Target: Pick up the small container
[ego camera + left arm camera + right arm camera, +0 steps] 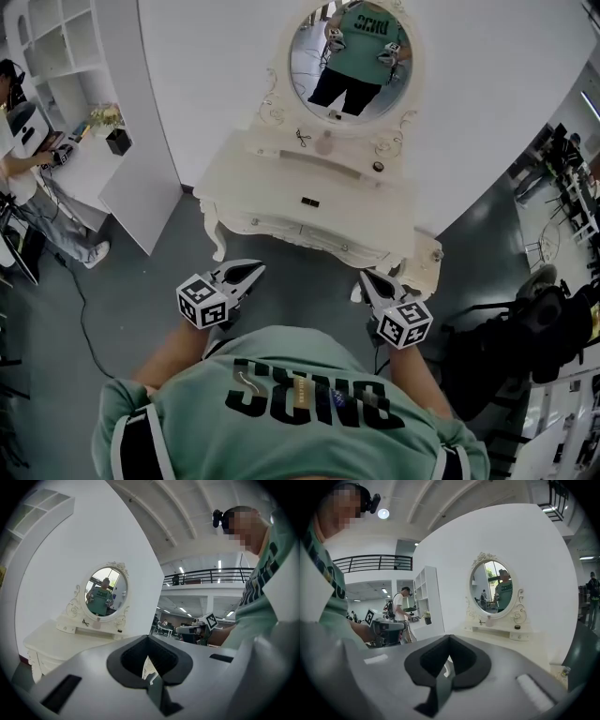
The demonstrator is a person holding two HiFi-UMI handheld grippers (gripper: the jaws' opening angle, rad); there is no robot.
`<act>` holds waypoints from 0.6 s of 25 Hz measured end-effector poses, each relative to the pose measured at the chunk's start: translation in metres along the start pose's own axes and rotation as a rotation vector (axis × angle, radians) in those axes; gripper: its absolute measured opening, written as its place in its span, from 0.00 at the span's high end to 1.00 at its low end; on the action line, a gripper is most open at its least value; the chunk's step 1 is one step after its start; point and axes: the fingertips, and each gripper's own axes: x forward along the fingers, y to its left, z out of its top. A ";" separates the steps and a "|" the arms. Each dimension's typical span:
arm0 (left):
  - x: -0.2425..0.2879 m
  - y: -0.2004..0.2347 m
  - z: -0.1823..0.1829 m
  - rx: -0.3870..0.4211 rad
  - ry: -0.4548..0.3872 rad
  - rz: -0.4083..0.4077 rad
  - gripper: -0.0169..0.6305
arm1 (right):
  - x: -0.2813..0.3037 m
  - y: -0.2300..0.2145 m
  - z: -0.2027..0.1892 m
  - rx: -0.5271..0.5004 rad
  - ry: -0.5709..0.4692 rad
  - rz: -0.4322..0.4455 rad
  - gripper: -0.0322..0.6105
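Both grippers are held low and close to the body, short of the dressing table [277, 186], which suggests that the reach has not yet been begun. The left gripper [255, 269] is pointed level and the right gripper [367, 277] is tipped slightly downward, each aimed at the table front with the forearms drawn in at the sides. Both pairs of jaws are clenched tip to tip, and nothing is seen between them in either gripper view. The small container [378, 167], taken to be the dark pot on the shelf under the mirror [352, 70], is set well ahead of both sets of jaws, nearer the right gripper's line, so those jaws would have to be released before any grasp.
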 end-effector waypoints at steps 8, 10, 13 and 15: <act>0.015 0.017 -0.005 0.001 0.034 -0.010 0.97 | 0.020 -0.022 -0.006 0.034 -0.001 -0.013 0.94; 0.020 0.034 -0.002 -0.006 0.034 -0.023 0.97 | 0.034 -0.027 -0.006 0.042 0.002 -0.027 0.94; 0.033 0.068 0.008 -0.002 0.033 -0.062 0.97 | 0.065 -0.033 0.003 0.035 0.000 -0.051 0.94; 0.045 0.096 0.019 0.000 0.035 -0.092 0.97 | 0.089 -0.038 0.011 0.034 -0.002 -0.072 0.94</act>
